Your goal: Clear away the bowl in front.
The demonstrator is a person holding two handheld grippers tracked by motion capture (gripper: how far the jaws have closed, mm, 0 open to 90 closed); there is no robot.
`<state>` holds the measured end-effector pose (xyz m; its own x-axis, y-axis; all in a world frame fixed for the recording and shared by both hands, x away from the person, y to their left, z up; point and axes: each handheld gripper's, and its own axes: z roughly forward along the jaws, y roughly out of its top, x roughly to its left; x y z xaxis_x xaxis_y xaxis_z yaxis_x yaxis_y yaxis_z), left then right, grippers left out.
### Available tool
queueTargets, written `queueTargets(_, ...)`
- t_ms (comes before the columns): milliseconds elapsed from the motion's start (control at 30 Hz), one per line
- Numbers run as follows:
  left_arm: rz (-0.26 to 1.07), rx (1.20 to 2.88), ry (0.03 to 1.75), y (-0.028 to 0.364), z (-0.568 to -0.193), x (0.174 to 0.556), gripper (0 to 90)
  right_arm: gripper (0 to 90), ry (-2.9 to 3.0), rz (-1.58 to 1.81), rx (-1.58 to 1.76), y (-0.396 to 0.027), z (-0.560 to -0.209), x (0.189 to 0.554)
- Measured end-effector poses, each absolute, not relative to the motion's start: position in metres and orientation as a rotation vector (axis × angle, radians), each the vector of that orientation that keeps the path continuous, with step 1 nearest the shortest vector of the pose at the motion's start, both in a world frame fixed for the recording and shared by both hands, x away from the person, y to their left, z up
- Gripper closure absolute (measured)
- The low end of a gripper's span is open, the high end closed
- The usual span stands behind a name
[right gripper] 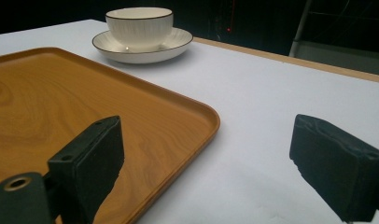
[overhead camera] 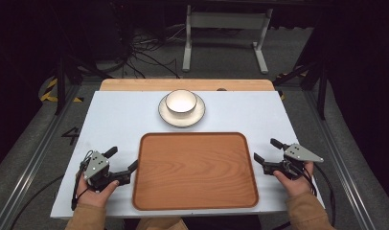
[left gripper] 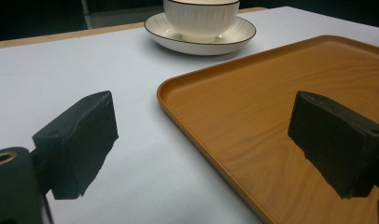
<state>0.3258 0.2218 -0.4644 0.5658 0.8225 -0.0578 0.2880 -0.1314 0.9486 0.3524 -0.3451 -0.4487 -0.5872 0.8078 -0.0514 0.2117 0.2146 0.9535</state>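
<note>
Both grippers are resting wide open and holding nothing. At the lower left of the high view the left gripper is sitting in the person's left hand, its jaws spread just beside the left edge of the wooden tray; in the left gripper view one jaw is hanging over the white tabletop and the other over the tray. Toward the upper centre a white bowl is standing on a dark-rimmed saucer, just beyond the tray's far edge. At the lower right the right gripper is lying beside the tray's right edge. Grey floor, cables and a white metal frame are filling the dark room behind
</note>
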Motion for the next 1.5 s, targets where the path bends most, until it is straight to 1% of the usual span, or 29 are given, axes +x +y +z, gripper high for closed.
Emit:
queueTargets(300,0.590,1.675,0.929,0.217,-0.454,0.331,9.2,11.1,1.923,1.401,0.947,-0.346,-0.449,0.351)
queueTargets(600,0.585,1.680,0.892,0.207,-0.435,0.337,9.2,11.3,1.914,1.402,0.962,-0.350,-0.450,0.348)
queueTargets(1000,0.558,1.679,0.854,0.193,-0.414,0.354,9.0,11.2,1.902,1.410,0.975,-0.356,-0.450,0.344)
queueTargets(1500,0.546,1.712,0.820,0.178,-0.399,0.379,9.0,11.1,1.899,1.415,0.992,-0.360,-0.452,0.343)
